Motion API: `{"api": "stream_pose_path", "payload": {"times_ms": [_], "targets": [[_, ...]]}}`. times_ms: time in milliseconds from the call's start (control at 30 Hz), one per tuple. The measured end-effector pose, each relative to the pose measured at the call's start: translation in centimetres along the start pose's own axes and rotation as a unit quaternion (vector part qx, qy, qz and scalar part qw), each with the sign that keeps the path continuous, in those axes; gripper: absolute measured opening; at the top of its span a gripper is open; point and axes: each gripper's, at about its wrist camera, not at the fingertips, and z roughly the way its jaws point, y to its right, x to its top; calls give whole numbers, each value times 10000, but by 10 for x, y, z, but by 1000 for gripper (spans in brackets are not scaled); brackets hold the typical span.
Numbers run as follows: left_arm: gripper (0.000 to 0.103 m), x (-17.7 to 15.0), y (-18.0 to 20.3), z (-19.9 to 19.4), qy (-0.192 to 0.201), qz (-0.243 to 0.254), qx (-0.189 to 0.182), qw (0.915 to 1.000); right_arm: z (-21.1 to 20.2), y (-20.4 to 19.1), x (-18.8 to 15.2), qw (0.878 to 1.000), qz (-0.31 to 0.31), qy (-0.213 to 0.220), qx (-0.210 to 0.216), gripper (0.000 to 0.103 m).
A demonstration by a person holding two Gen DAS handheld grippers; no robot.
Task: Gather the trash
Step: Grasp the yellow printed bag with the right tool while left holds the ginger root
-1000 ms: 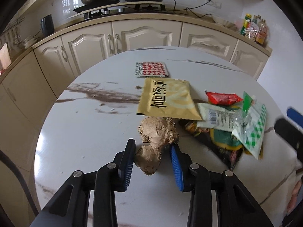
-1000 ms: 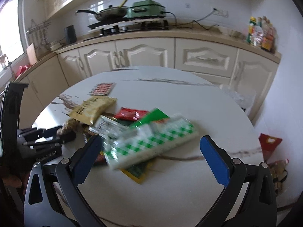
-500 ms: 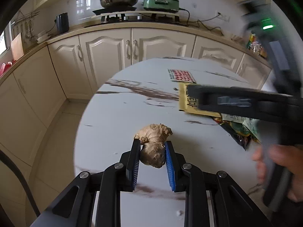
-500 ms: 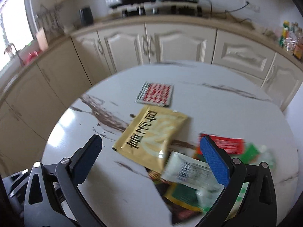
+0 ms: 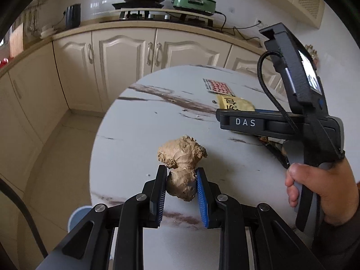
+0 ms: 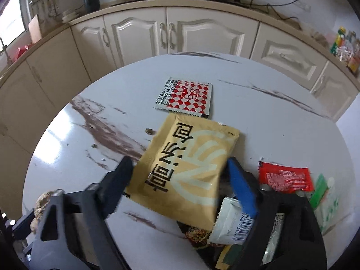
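My left gripper [image 5: 181, 180] is shut on a knobbly ginger root [image 5: 182, 164] and holds it above the near left part of the round white marble table [image 5: 135, 139]. My right gripper [image 6: 180, 175] is open, its fingers either side of a gold snack packet [image 6: 186, 168] lying flat on the table; whether they touch it I cannot tell. Beyond the packet lies a red-and-white checked sachet [image 6: 185, 96]. A red sachet [image 6: 284, 176], a white barcoded wrapper [image 6: 231, 222] and green wrappers [image 6: 324, 193] lie in a pile at the right.
The right gripper's body and the hand holding it [image 5: 315, 148] fill the right of the left wrist view. A light blue round rim [image 5: 77, 216] shows below the table's left edge. Cream cabinets [image 6: 168, 31] and a stove counter [image 5: 144, 11] stand behind the table.
My left gripper has drawn back toward the table's left edge with the ginger in it. My right gripper has come down and forward over the gold packet and narrowed its opening.
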Motion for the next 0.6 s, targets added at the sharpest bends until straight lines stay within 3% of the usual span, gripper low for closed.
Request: {"api": "stream_pose_path", "payload": {"times_ms": [133,333,400,600], "targets": [[22,-1,-5,-1,-23,-109,-146,9998,-6,3,-2,9999,-122,11,96,64],[23,1,-8,-4,-41,-104,-94,9999,-15,11,-10,9990,-186,-3,408,54],[23,1,-6,-3,-25,-92,-63,9999,-20,14,-14,9985,-163,63,521,43],[23,2,5,2,-20,14,6,10000,-28,14,-22,9963,-242,49,827,39]]}}
